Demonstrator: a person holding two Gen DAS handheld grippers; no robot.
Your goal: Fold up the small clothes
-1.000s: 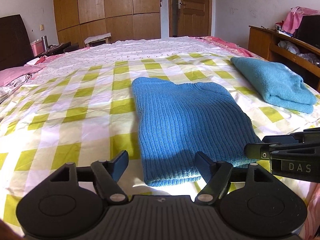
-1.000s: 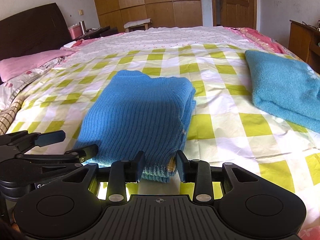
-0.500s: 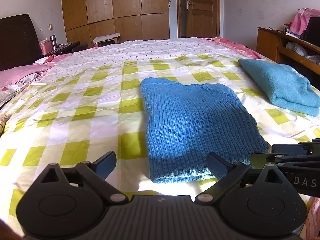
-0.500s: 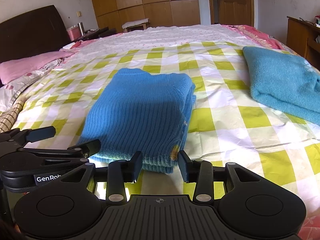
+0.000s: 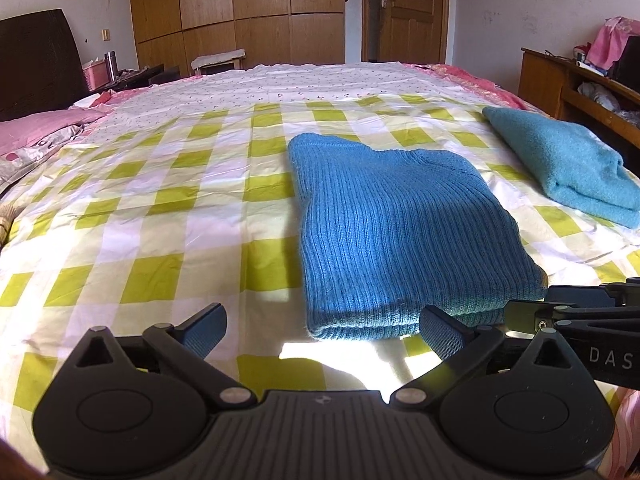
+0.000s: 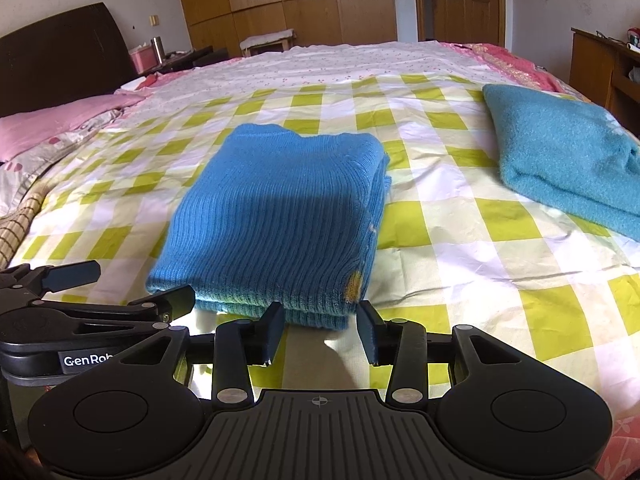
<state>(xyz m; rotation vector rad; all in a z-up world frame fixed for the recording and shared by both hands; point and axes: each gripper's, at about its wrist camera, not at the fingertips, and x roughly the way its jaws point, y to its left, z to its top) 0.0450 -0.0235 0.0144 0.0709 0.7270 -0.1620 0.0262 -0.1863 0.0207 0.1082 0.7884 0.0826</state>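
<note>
A blue ribbed knit sweater (image 5: 400, 232) lies folded into a rectangle on the checked bed sheet (image 5: 160, 200); it also shows in the right wrist view (image 6: 280, 216). My left gripper (image 5: 320, 330) is wide open and empty, just short of the sweater's near edge. My right gripper (image 6: 320, 336) is open and empty, its jaws apart just in front of the sweater's near right corner. The right gripper shows at the right edge of the left wrist view (image 5: 580, 312), and the left gripper shows at the left of the right wrist view (image 6: 100, 296).
A folded teal fleece garment (image 5: 560, 164) lies on the bed to the right, also in the right wrist view (image 6: 560, 160). A pink pillow (image 6: 60, 120) and dark headboard (image 5: 36, 68) are at the left. A wooden shelf unit (image 5: 580, 80) stands at the right; wardrobes and a door are behind.
Both grippers have drawn back from the sweater's near edge. The left jaws opened wider. The right jaws, closer together around the edge earlier, now stand apart and clear of it.
</note>
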